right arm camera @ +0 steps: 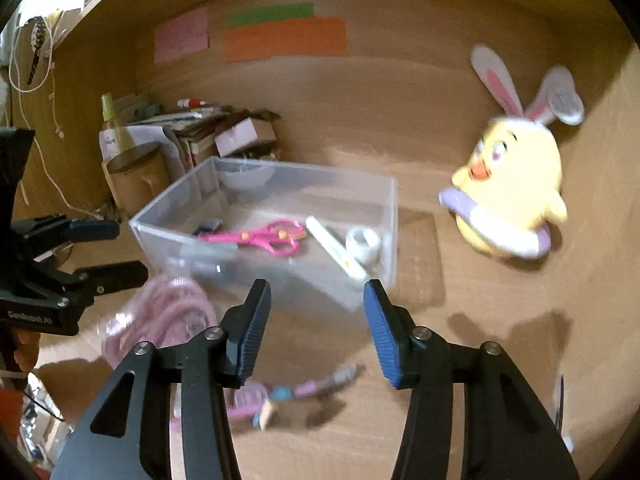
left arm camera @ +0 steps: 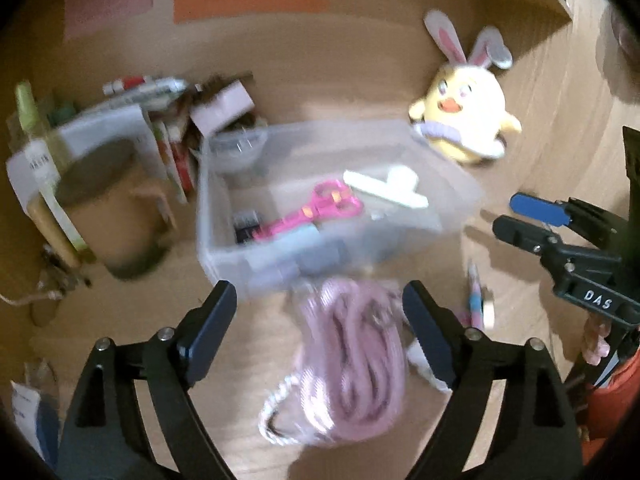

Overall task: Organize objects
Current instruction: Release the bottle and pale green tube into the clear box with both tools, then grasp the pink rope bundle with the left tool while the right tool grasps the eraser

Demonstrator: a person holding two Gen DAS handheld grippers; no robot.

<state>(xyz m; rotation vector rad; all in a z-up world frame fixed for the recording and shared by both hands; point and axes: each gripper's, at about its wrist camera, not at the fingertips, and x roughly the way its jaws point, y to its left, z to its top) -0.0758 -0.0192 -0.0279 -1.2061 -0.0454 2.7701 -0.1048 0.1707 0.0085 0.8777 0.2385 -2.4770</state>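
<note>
A clear plastic bin (left arm camera: 224, 216) (right arm camera: 384, 208) stands on the wooden desk and holds pink scissors (left arm camera: 316, 210) (right arm camera: 264, 238), a white tube (right arm camera: 336, 252) and a tape roll (right arm camera: 362, 242). A coiled pink cable (left arm camera: 352, 364) (right arm camera: 168, 316) lies in front of the bin. My left gripper (left arm camera: 320, 308) is open, its fingers either side of the coil and above it. My right gripper (right arm camera: 318, 300) is open and empty, just in front of the bin; it also shows in the left wrist view (left arm camera: 508, 212). A pink pen (right arm camera: 308, 388) lies below it.
A yellow bunny plush (left arm camera: 464, 120) (right arm camera: 516, 196) sits right of the bin. Books, a bottle (right arm camera: 110, 124), a cardboard tub (right arm camera: 136, 180) and a small box (right arm camera: 244, 136) crowd the back left. Coloured paper notes (right arm camera: 284, 38) hang on the back wall.
</note>
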